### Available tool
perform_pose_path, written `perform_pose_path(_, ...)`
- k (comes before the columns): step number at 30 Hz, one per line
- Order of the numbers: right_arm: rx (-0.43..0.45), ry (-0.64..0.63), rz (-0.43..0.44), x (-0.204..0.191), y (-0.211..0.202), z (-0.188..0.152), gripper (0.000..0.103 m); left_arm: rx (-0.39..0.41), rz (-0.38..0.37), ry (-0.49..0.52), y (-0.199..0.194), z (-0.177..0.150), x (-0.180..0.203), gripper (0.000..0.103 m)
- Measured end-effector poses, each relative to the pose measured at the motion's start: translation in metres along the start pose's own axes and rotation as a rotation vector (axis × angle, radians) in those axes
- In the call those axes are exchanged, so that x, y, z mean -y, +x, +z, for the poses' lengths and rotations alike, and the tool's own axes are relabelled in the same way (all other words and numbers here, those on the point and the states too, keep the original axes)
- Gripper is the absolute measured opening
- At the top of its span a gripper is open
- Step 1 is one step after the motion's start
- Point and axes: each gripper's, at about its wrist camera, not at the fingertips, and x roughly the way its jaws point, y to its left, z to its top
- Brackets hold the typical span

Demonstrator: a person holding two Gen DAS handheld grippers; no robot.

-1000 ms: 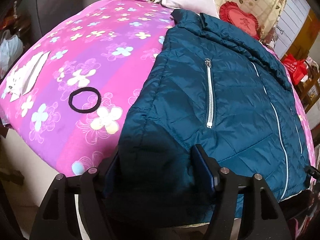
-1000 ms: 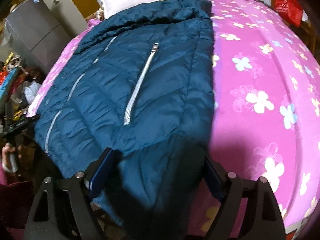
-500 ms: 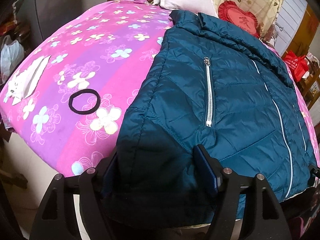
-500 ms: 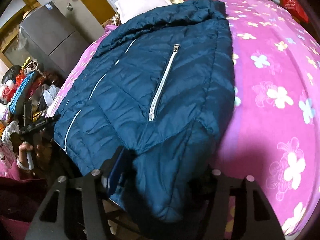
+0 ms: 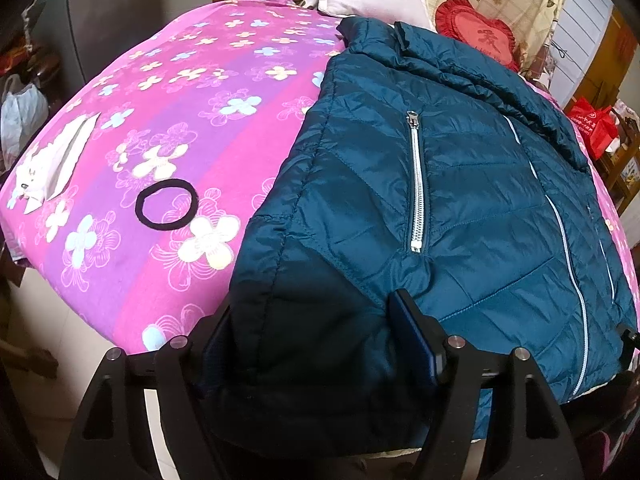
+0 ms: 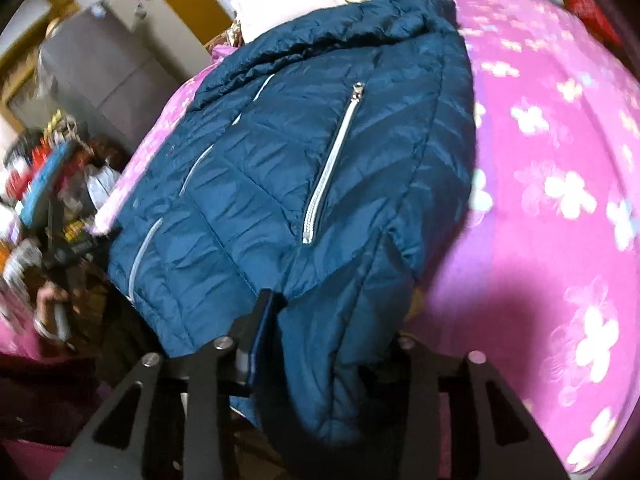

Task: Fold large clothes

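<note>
Both grippers on the jacket hem, ready to fold

My left gripper (image 5: 320, 344) sits wide with the hem between its jaws, not pinched; the right gripper (image 6: 320, 344) is clamped on a bunched hem corner. The puffy quilted jacket (image 5: 460, 184) lies zipped on the flowery bedspread (image 5: 180, 128). That slick shell could slip out mid-lift, or drag the hair tie (image 5: 166, 208) along.
</note>
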Motion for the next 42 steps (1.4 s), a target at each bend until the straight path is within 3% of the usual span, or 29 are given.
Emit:
perform_pose_path(4,0.012,-0.013,-0.014,-0.003,0.001,-0.001,0.044,0.000,0.002,0.007,0.000,0.000,0.001,0.055)
perform_pose_path(5,0.012,-0.019,-0.023,-0.005,0.001,-0.001,0.040,-0.002,-0.003,0.010,-0.001,0.000,0.000,0.050)
perform_pose_path(6,0.015,-0.025,-0.031,-0.007,0.001,0.000,0.033,0.000,-0.011,0.010,-0.002,-0.001,0.000,0.035)
perform_pose_path(9,0.026,-0.024,-0.021,-0.008,-0.003,0.004,0.024,0.028,-0.024,0.014,-0.013,0.001,-0.001,0.008)
perform_pose_path(11,0.041,-0.025,0.006,-0.009,-0.011,0.010,0.021,0.043,-0.032,0.018,-0.020,0.004,0.000,0.001)
perform_pose_path(24,0.200,-0.031,0.137,-0.022,-0.049,0.066,0.019,0.147,-0.092,-0.006,-0.058,0.042,0.003,0.000)
perform_pose_path(34,0.291,-0.012,0.116,-0.015,-0.058,0.109,0.019,0.236,-0.067,-0.037,-0.071,0.082,0.006,0.000)
perform_pose_path(42,0.313,-0.026,0.073,-0.011,-0.057,0.153,0.019,0.334,-0.039,-0.015,-0.074,0.138,0.027,0.000)
